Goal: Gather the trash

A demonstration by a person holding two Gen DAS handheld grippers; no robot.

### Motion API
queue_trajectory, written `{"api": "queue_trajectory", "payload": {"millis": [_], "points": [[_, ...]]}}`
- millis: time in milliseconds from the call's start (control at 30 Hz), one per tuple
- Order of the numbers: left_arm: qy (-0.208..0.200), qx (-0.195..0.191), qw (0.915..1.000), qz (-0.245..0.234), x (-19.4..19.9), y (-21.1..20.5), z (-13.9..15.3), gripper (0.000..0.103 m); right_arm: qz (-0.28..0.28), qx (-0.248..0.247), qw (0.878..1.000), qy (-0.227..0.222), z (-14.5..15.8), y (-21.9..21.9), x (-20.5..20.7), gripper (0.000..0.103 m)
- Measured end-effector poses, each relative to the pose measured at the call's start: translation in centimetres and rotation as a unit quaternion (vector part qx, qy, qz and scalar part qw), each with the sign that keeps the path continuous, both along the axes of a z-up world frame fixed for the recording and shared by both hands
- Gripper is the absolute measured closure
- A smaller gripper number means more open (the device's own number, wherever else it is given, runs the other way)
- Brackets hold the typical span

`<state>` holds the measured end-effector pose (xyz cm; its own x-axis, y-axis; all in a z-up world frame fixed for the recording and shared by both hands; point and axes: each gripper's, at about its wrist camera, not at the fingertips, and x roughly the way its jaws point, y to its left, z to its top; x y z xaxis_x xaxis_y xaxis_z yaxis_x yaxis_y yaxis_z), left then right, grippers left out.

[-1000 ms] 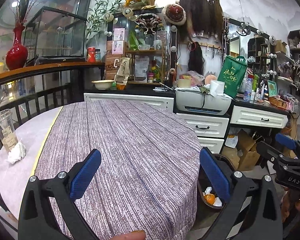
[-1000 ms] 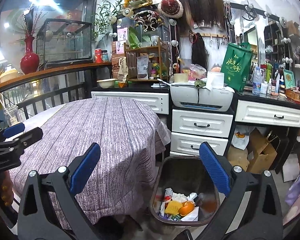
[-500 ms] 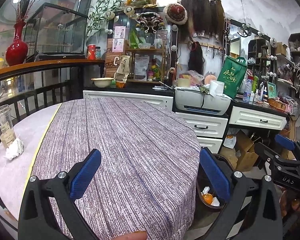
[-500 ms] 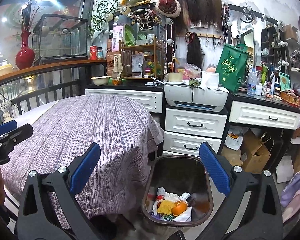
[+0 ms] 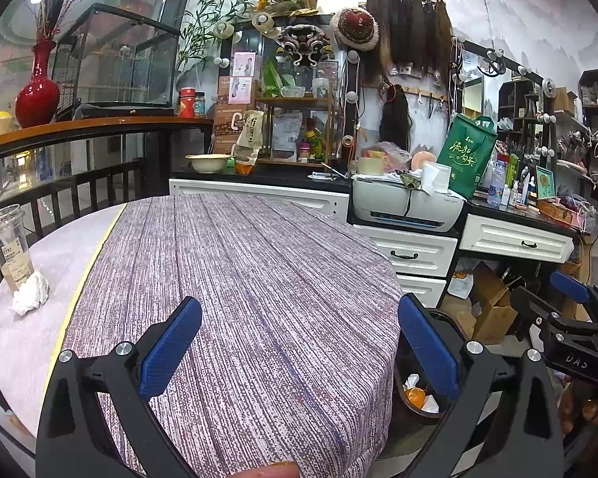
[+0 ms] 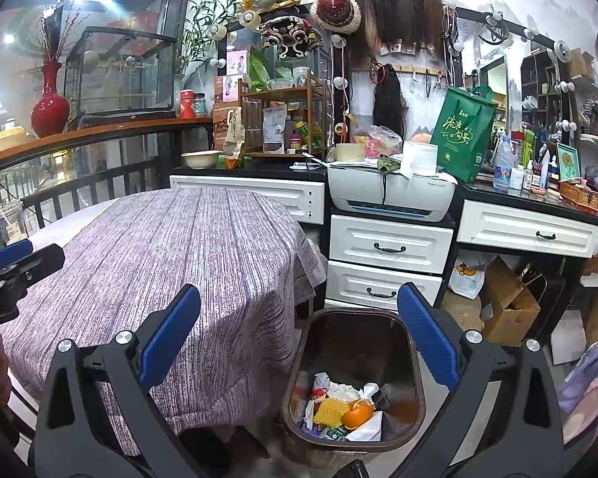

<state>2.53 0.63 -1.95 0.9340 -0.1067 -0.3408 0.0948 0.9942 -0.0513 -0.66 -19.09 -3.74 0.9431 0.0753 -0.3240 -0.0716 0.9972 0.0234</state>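
A crumpled white tissue (image 5: 31, 298) lies beside an empty plastic cup (image 5: 8, 245) at the far left of the round table (image 5: 235, 271) with its purple striped cloth. My left gripper (image 5: 299, 344) is open and empty above the table's near edge. My right gripper (image 6: 299, 344) is open and empty, above the brown trash bin (image 6: 355, 378) on the floor to the table's right. The bin holds orange peel, yellow foam netting and white wrappers. The bin also shows in the left wrist view (image 5: 418, 396). The right gripper shows at the right of that view (image 5: 570, 318).
White drawers (image 6: 390, 263) with a printer (image 6: 390, 195) on top stand behind the bin. Cardboard boxes (image 6: 506, 306) sit on the floor to the right. A dark railing (image 5: 59, 183) with a red vase (image 5: 38, 91) curves behind the table.
Both grippers have drifted slightly back and to the right; the bin sits a little more central under the right gripper. Both stay open and empty.
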Motion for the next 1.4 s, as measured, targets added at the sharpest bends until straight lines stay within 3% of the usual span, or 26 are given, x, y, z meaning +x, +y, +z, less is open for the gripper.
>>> {"api": "queue_trajectory", "payload": {"millis": [1400], "points": [[0.003,0.001,1.0000,-0.005,0.12,-0.22,-0.43,0.006,0.002,0.001,1.000,0.007,-0.60,0.06,0.10,0.006]]}}
